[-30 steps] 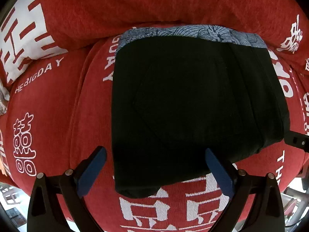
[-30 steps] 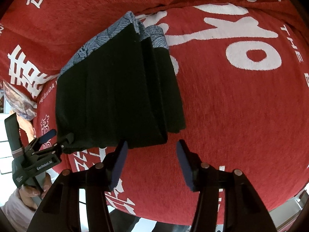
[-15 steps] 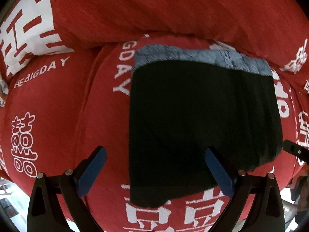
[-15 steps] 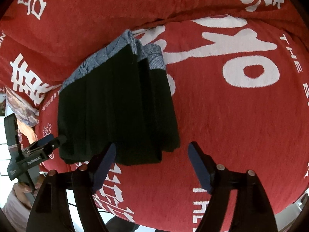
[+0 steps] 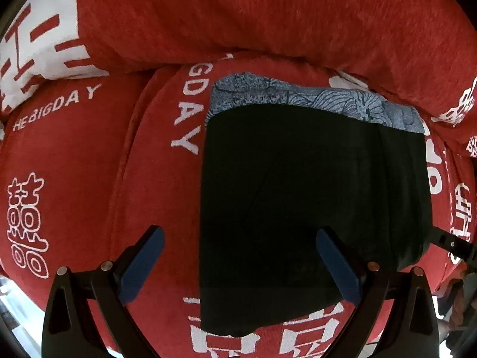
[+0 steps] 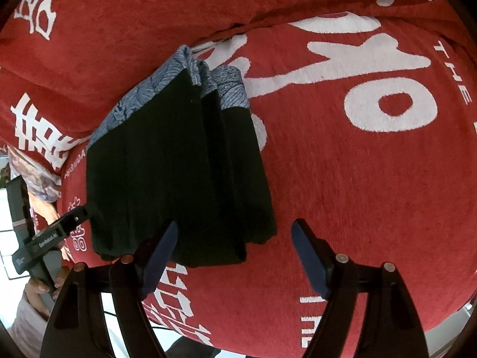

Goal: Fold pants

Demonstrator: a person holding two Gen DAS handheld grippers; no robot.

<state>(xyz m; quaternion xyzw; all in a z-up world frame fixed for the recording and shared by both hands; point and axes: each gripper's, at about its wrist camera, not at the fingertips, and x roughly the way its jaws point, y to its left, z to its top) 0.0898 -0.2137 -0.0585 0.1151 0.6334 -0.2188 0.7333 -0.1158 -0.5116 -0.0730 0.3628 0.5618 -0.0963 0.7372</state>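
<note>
Garment: black fabric pants [image 5: 313, 208], folded into a compact rectangular stack with a blue-grey patterned waistband [image 5: 313, 101] at the far end.
Garment position: the stack lies flat on the red terry-cloth cover with white printed characters and lettering [image 5: 89, 164], on the seat part, its waistband end close to the raised back fold of that cover.
Garment layers: in the right wrist view the pants [image 6: 179, 173] show several stacked layers, stepped along the right side; the waistband [image 6: 208, 77] shows as separate bands at the far end.
Left gripper: black two-finger gripper with blue pads [image 5: 238, 264], fingers spread wide. The left pad [image 5: 143, 265] sits over bare red cover; the right pad [image 5: 337, 265] sits over the near part of the black stack. Nothing is between the pads that they grip.
Right gripper: black two-finger gripper with blue pads [image 6: 232, 258], fingers spread wide. The left pad [image 6: 159, 258] overlaps the near edge of the stack; the right pad [image 6: 308, 259] is over red cover, beside the stack. Contact with the fabric cannot be determined.
Cross views: the left gripper's tip appears at the stack's left near corner in the right wrist view [image 6: 71, 220]; a hand [image 6: 44, 280] holds its body. The right gripper's tip shows at the right edge of the left wrist view [image 5: 453, 243], just beside the stack.
</note>
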